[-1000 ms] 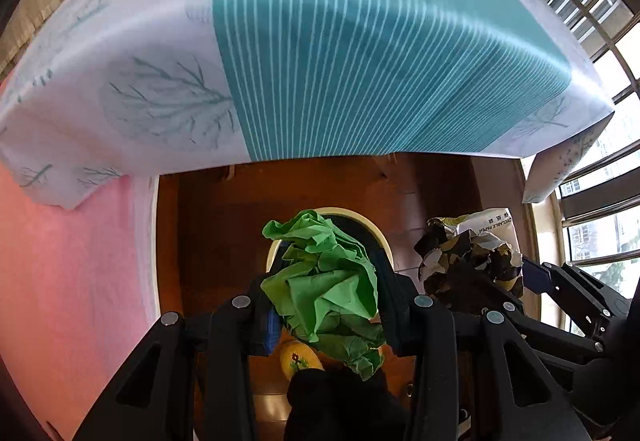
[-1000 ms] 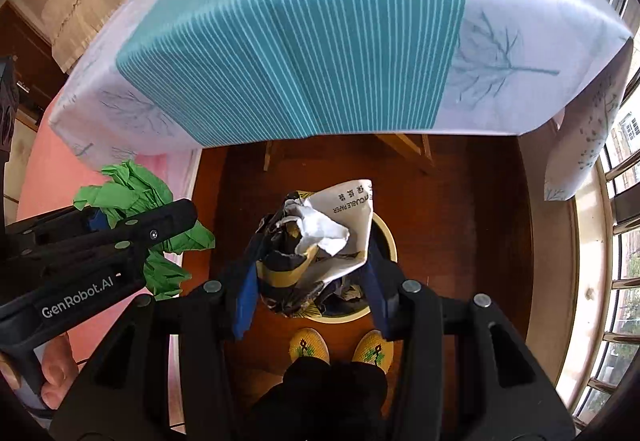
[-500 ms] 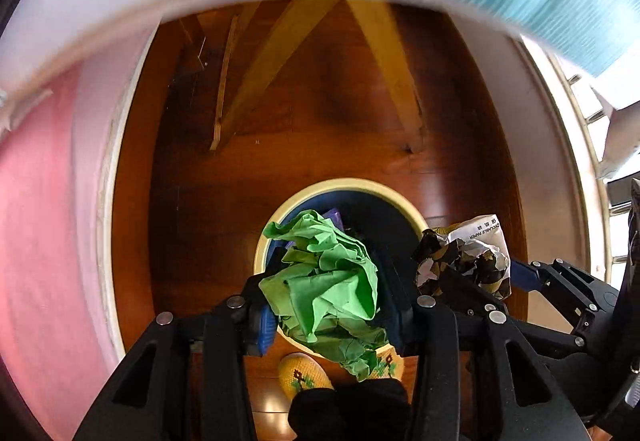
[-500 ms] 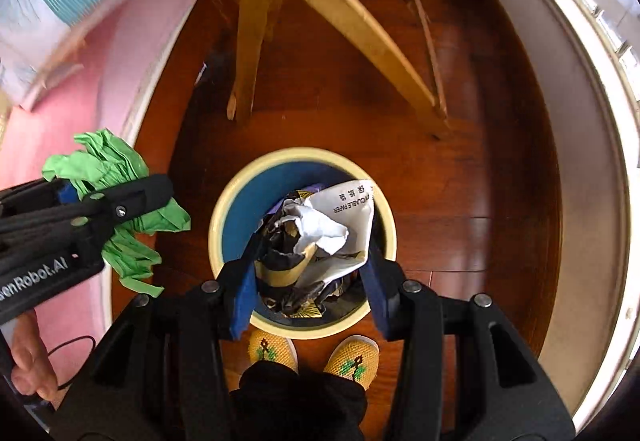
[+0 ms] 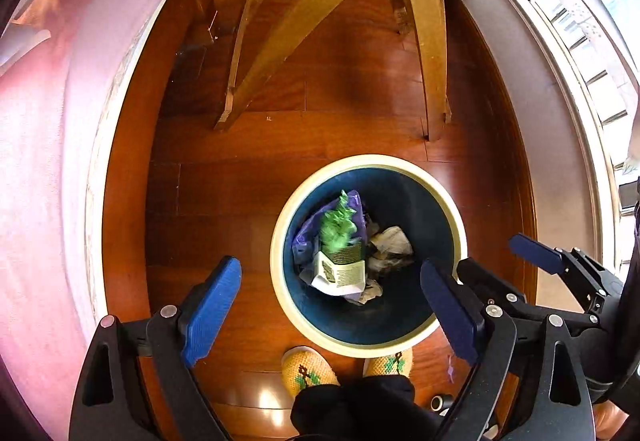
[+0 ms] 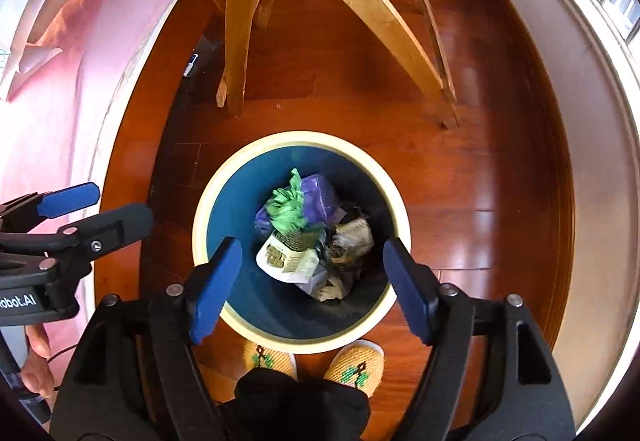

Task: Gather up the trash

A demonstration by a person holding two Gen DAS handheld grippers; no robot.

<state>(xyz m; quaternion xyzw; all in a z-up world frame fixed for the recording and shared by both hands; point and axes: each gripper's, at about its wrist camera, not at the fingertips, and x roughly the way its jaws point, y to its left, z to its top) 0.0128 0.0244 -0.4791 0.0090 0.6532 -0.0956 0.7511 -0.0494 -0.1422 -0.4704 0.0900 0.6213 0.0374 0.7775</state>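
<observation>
Both grippers are held pointing down over the bin [image 6: 208, 197] so trash drops inside. Left gripper [image 5: 332, 311] and right gripper [image 6: 310, 287] jaws are opening, nothing between them. Green wrapper [image 6: 288, 211] and printed paper [image 6: 286, 257] are seen mid-bin, on the pile.

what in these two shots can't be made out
- Green wad: motion-blurred in the left wrist view, shape unclear.
- Bin bottom: buried under trash in both views.
- Print on the white packet: too small to read.
- Small dark thing on the floor: half hidden behind the left gripper's frame.
</observation>
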